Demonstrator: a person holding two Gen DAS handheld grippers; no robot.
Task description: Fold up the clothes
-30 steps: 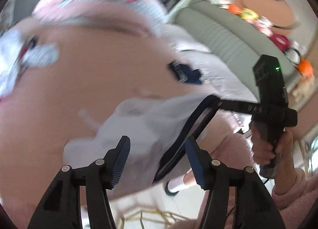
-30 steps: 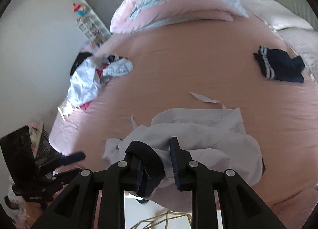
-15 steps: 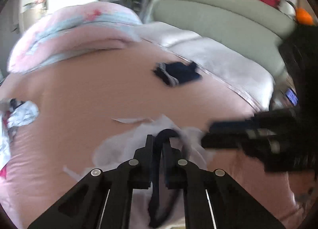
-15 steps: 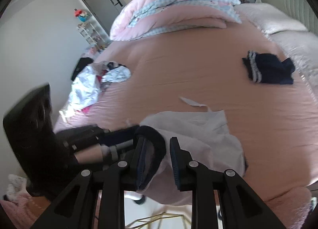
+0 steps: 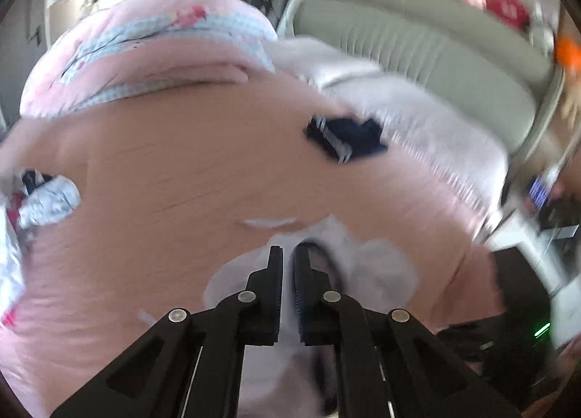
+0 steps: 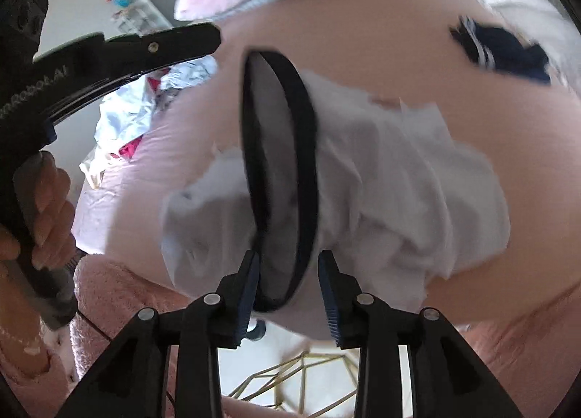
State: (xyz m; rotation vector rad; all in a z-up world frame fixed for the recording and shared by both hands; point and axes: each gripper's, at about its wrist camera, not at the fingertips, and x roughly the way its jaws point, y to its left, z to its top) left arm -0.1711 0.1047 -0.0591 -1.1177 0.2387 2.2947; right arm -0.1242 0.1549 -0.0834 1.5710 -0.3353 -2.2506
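Note:
A white garment (image 6: 392,178) with a dark navy collar band (image 6: 287,149) lies bunched at the near edge of the pink bed (image 6: 381,40). My left gripper (image 5: 288,254) is shut on the white garment (image 5: 366,269) next to its collar. My right gripper (image 6: 288,263) is open, its fingers either side of the collar band's near end. The left gripper's fingers (image 6: 156,47) show at upper left in the right wrist view.
A folded navy garment (image 5: 345,138) lies farther up the bed. A pile of mixed clothes (image 5: 40,200) sits at the left side. A pink quilt (image 5: 145,51) and a grey headboard (image 5: 417,44) are at the back. A gold wire frame (image 6: 301,385) stands on the floor below.
My right gripper has opened and let go of the collar band. My left gripper, open a second ago, shut on the garment and stays shut. The collar loop now stands stretched upward.

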